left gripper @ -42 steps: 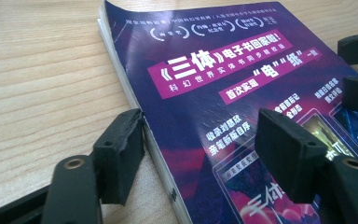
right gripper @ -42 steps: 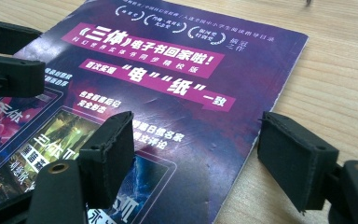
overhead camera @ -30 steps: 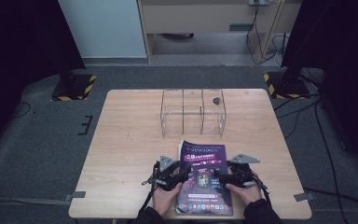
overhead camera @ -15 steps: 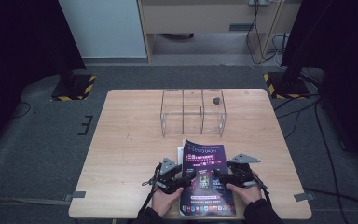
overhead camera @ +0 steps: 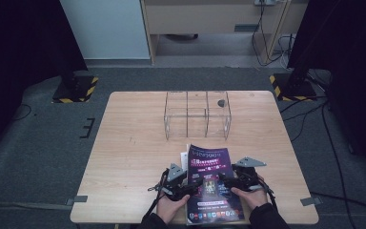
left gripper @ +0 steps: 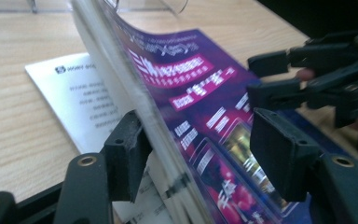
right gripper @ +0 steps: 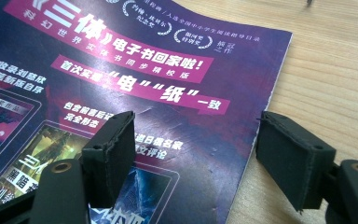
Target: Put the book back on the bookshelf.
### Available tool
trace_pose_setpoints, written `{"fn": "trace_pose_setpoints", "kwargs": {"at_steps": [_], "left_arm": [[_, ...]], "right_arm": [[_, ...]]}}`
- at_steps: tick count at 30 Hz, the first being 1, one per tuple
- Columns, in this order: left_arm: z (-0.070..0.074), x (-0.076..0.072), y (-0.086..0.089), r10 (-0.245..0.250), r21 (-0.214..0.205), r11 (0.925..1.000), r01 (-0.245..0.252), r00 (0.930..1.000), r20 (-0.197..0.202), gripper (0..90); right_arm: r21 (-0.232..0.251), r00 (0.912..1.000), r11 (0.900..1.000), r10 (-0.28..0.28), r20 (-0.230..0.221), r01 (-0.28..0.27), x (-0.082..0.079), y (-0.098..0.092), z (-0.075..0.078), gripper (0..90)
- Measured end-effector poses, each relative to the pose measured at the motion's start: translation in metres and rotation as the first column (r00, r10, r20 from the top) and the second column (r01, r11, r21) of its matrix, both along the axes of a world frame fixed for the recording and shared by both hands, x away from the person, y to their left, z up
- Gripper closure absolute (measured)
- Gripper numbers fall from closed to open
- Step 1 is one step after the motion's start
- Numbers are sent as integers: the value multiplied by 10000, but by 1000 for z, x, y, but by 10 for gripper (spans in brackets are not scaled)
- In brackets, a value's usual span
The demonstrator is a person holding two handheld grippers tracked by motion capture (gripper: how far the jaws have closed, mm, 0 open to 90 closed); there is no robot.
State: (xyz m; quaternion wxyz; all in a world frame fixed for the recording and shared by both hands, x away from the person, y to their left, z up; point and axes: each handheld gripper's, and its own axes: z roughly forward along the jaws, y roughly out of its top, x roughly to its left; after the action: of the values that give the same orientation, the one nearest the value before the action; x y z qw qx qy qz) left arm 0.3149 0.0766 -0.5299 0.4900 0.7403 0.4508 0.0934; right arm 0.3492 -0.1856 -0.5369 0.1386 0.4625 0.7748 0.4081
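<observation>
A purple magazine (overhead camera: 212,183) lies at the near edge of the wooden table (overhead camera: 133,138), between the person's 2 hands, with its top end toward the clear plastic box (overhead camera: 198,114) that stands further back at the middle of the table. The box is divided into compartments, and a small dark object (overhead camera: 220,102) sits in its right one.

The left gripper (overhead camera: 187,187) is at the left edge of the magazine. In the left gripper view, the cover and some pages are lifted and curve up between the 2 jaws, while a white printed sheet (left gripper: 81,102) lies flat on the table under them. The left jaw is against the underside of the lifted pages, but the right jaw stands clearly away from the purple cover (left gripper: 200,93), so this gripper is released and not clamping. Its jaws have just been opening, with the lifted pages between them.

The right gripper (overhead camera: 225,179) rests at the right side of the magazine. In the right gripper view, its jaws stand wide apart: one is above the cover (right gripper: 135,84), the other is above bare wood just beside the right edge of the magazine. Nothing is pinched between them, so it is also released.

Both of the person's hands (overhead camera: 171,207) are at the near edge of the table.
</observation>
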Motion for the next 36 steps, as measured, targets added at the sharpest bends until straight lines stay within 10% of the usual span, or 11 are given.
{"fn": "trace_pose_setpoints", "kwargs": {"at_steps": [11, 17, 26, 36], "left_arm": [[2, 12, 0, 10, -51, 10000, -12, 9992, -401, 406], [6, 10, -3, 570, 820, 9951, -545, 9980, -278, 620], [9, 6, -7, 592, 1642, 9844, -637, 9977, 319, 706], [27, 1, -6, 203, 900, 9956, -274, 9967, 787, 797]], "right_arm": [[-22, 10000, 10000, -85, 9, 85, 1, -1, 0, 285], [-50, 9999, 9999, -109, 20, 109, 0, -1, 0, 296], [41, 9999, 9999, -103, -40, 104, 1, -1, 0, 288], [165, 9994, 9994, 316, 111, -318, 0, -4, 3, 204]]}}
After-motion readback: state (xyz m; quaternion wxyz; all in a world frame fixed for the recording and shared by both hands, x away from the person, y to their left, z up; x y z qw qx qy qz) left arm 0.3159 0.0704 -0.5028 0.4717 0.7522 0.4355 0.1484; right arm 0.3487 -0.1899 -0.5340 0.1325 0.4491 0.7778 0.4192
